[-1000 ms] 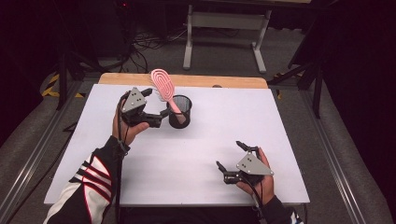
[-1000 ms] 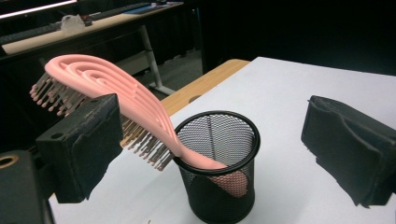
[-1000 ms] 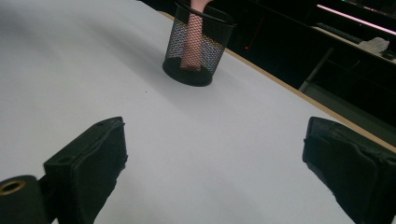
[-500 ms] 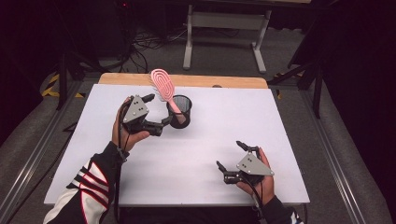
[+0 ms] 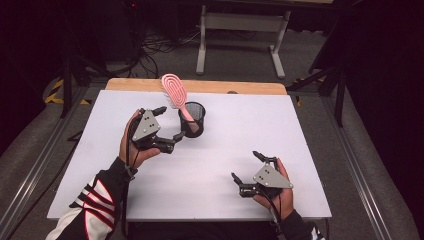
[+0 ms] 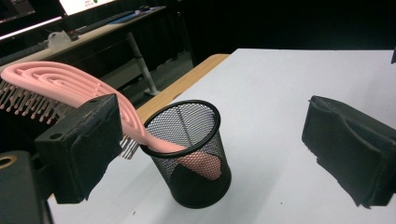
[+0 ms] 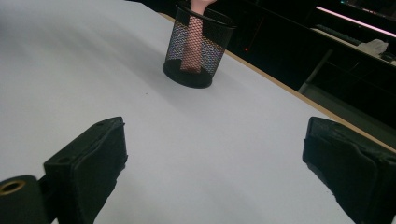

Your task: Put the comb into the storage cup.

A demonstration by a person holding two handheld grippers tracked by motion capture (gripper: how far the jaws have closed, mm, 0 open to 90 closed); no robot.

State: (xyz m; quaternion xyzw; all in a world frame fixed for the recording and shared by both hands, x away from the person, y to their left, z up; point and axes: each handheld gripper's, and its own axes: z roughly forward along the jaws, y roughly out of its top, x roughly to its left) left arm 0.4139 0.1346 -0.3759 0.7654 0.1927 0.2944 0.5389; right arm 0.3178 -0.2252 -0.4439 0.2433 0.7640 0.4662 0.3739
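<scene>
left tongs (image 5: 169, 123) wide, beside mesh cup (image 5: 192, 120) | hairbrush (image 5: 176, 96) leaning in cup | right tongs (image 5: 248, 167) wide, seemingly empty

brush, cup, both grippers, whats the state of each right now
pink hairbrush: handle down in the cup, head leaning out over the rim, not gripped
black mesh cup: upright on the table, holding the brush
left gripper: open, beside the cup, holding nothing
right gripper: open, low over the table near the front edge, holding nothing
white table: bare apart from the cup
</scene>
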